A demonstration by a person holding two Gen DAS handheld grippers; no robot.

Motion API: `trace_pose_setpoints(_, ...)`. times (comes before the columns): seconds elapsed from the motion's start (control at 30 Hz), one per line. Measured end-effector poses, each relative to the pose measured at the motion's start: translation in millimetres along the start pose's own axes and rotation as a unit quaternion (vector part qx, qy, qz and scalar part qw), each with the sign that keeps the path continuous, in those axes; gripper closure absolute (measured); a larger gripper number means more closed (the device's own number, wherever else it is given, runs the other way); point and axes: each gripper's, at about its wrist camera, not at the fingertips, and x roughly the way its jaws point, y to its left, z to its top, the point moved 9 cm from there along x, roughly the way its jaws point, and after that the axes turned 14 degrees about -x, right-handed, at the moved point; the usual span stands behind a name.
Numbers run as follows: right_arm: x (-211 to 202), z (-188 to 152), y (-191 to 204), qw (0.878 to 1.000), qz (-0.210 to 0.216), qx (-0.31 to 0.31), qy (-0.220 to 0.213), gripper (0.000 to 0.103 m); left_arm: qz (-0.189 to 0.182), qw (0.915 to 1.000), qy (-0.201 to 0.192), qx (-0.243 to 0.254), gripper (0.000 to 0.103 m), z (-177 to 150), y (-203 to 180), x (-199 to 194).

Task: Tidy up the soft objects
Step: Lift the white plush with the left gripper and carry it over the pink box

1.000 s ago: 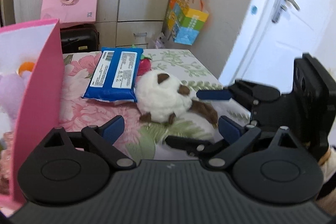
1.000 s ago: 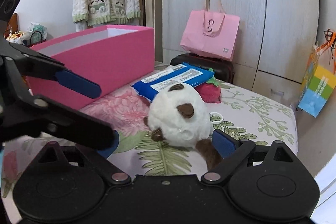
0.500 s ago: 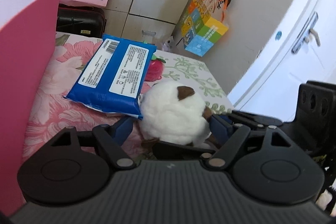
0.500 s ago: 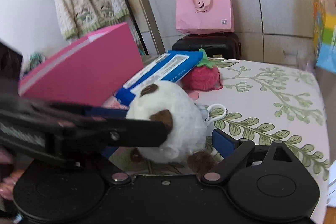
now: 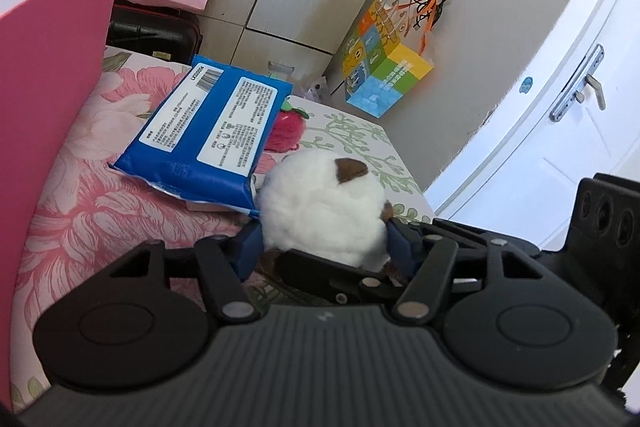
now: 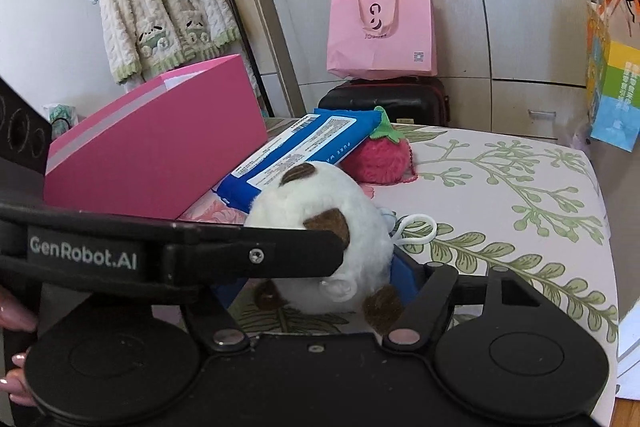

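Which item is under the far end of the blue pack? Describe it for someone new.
On the floral bedspread, beside the pink box, lies a blue wipes pack. Its far end rests on a small plush strawberry: fuzzy red with a green leaf cap, unlike the white-and-brown plush nearer the camera.

On the bed — two plush toys (image 6: pixel 320 223), one blue pack (image 5: pixel 208 131), one pink box (image 6: pixel 160 155).

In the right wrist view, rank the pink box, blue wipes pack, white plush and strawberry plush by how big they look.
1. Pink box, largest.
2 and 3. Blue wipes pack and white plush: they look alike, and the plush sits nearer the camera, so no ranking.
4. Strawberry plush, smallest.
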Motion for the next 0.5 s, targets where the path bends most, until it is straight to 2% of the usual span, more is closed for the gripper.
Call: trace_pose_setpoints(0.5,-36.6,-14.1,17.7,0.998,-0.035,0.043,-0.009,0.026,-0.011,0.9998,0.018,0.006,0.040,-24.5,-17.4,-26.6)
